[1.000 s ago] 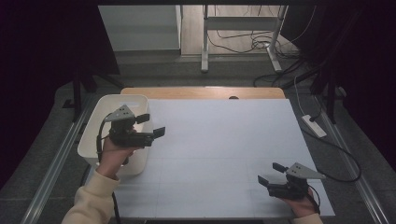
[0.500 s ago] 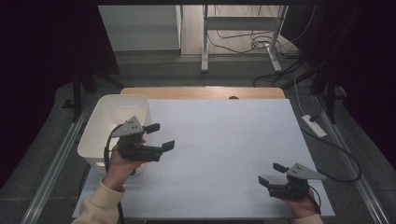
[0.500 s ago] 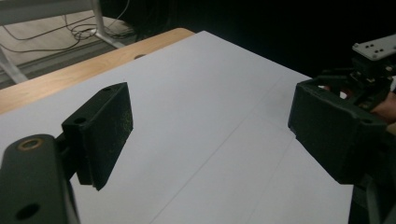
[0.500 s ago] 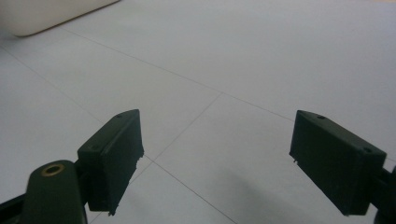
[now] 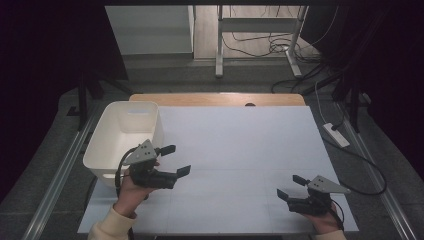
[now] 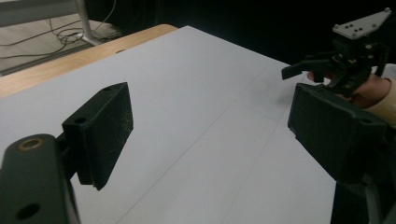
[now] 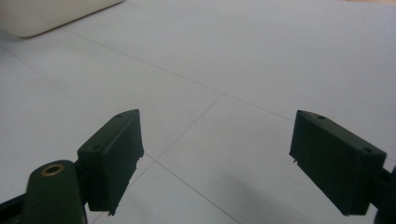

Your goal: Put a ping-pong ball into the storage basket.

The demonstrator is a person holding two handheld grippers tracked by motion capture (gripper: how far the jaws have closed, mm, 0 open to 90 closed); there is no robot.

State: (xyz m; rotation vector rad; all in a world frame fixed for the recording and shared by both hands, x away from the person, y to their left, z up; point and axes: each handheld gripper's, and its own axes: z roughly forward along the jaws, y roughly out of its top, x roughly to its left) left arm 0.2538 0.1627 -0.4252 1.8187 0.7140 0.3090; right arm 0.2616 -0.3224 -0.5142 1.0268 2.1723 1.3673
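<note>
Jaws of my left gripper (image 5: 176, 160) stood wide apart with nothing between them, held just beside the white bin (image 5: 125, 137); my right gripper (image 5: 291, 187), likewise spread and empty, lay well apart across the white table (image 5: 240, 145). Judged best: carry both low and level, jaws spread.

Wooden surface (image 5: 215, 98) w/ white sheet (image 5: 235, 160) covering most of it; white bin (image 5: 125, 137) sits at left edge, partly on sheet.
</note>
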